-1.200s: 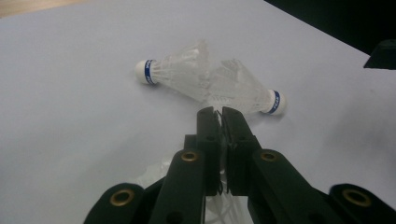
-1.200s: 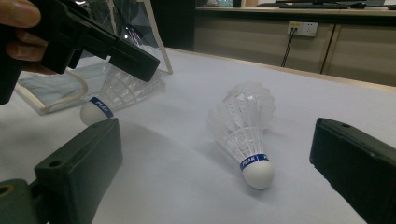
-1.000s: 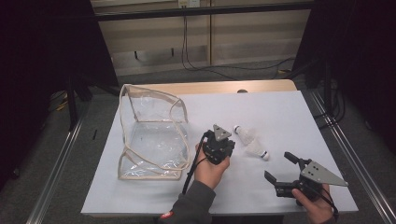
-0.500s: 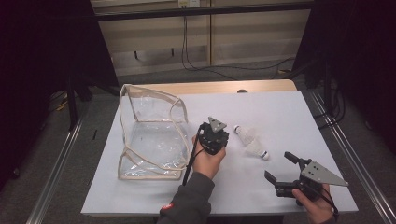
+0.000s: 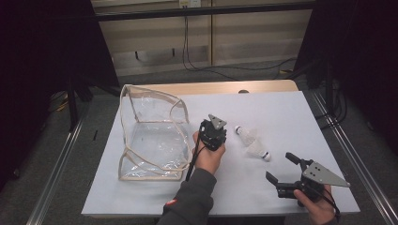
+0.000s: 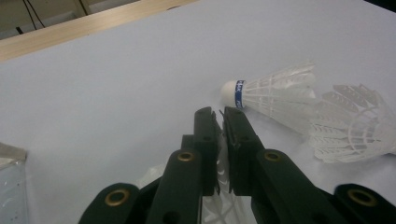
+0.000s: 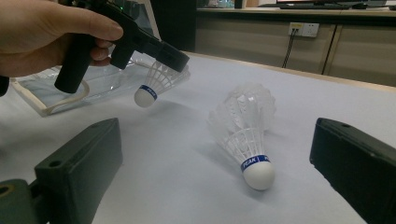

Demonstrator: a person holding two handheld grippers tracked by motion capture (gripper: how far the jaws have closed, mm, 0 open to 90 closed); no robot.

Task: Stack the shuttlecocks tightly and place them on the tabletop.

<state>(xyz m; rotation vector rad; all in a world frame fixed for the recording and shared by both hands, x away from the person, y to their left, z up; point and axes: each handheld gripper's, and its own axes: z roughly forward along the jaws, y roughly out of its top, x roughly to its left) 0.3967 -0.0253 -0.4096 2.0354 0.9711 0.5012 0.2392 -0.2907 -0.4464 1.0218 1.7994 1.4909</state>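
White sheet over a wooden desk (image 5: 281, 86), dark room and cabling behind. Clear plastic pouch (image 5: 150, 136) standing open on the left side of the sheet. Two more shuttlecocks (image 5: 251, 143) lying nested on their sides right of centre, one cork toward the far side, one toward the near right.

Held shuttlecock (image 7: 154, 84): hanging cork-down from the left tool (image 7: 175, 60), just above the sheet, between pouch and nested pair. Feather-light, judged fragile: thin skirt, easily crushed or bent by a hard pinch; rounded cork the firmer part but smooth and liable to slip. Skirt rim or the banded base the sensible places to take hold, with gentle pressure.

Left tool (image 6: 220, 135): clenched almost fully, white feather edge caught between the two black pads. Right tool (image 5: 281, 168): released, spread wide, resting low at the near right, holding nothing, pointed toward the lying pair.
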